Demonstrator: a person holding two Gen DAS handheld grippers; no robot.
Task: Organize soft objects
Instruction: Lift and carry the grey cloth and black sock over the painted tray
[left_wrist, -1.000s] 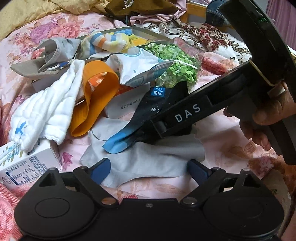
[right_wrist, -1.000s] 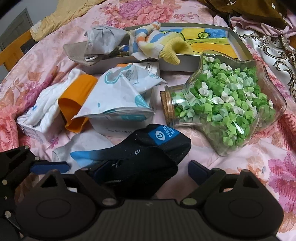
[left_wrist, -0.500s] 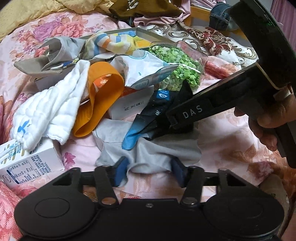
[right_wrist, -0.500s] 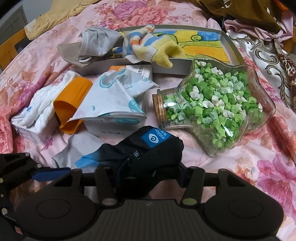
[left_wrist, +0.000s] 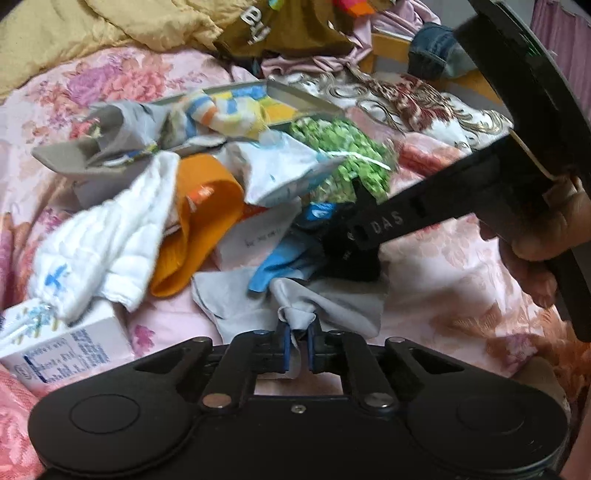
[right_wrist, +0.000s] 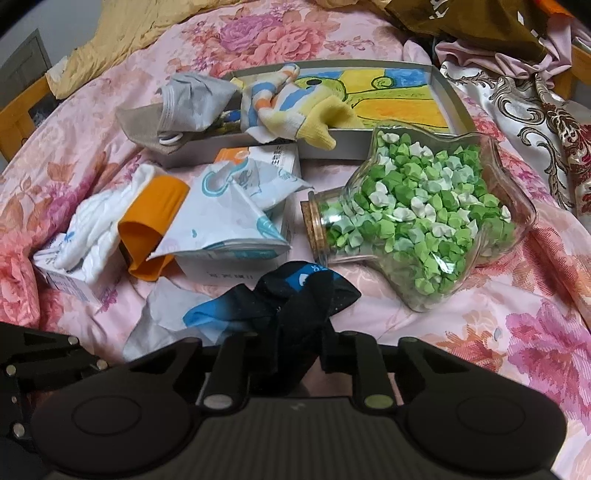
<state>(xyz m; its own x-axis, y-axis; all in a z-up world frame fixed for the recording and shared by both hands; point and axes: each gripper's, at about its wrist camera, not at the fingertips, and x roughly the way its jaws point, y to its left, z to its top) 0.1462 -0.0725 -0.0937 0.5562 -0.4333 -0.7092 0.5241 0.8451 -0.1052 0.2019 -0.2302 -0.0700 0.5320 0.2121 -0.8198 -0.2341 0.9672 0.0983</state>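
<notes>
My left gripper (left_wrist: 296, 345) is shut on a light grey cloth (left_wrist: 332, 310) that lies on the floral bedspread. My right gripper (right_wrist: 295, 354) is shut on a black and blue sock (right_wrist: 295, 299), which also shows in the left wrist view (left_wrist: 295, 258) with the right gripper's arm (left_wrist: 424, 214) above it. The grey cloth shows in the right wrist view (right_wrist: 162, 314) beside the sock. A white cloth (left_wrist: 110, 236), an orange sleeve (left_wrist: 199, 221) and a striped sock (right_wrist: 291, 107) lie further back.
A grey tray (right_wrist: 454, 99) with a yellow picture holds the striped sock and a grey mask (right_wrist: 192, 103). A glass jar of green paper stars (right_wrist: 417, 218) lies on its side. White boxes (right_wrist: 236, 266) and a carton (left_wrist: 66, 347) sit among the cloths.
Both grippers have closed: the left on the grey cloth, the right on the black and blue sock. Both cloths are bunched and slightly lifted.
</notes>
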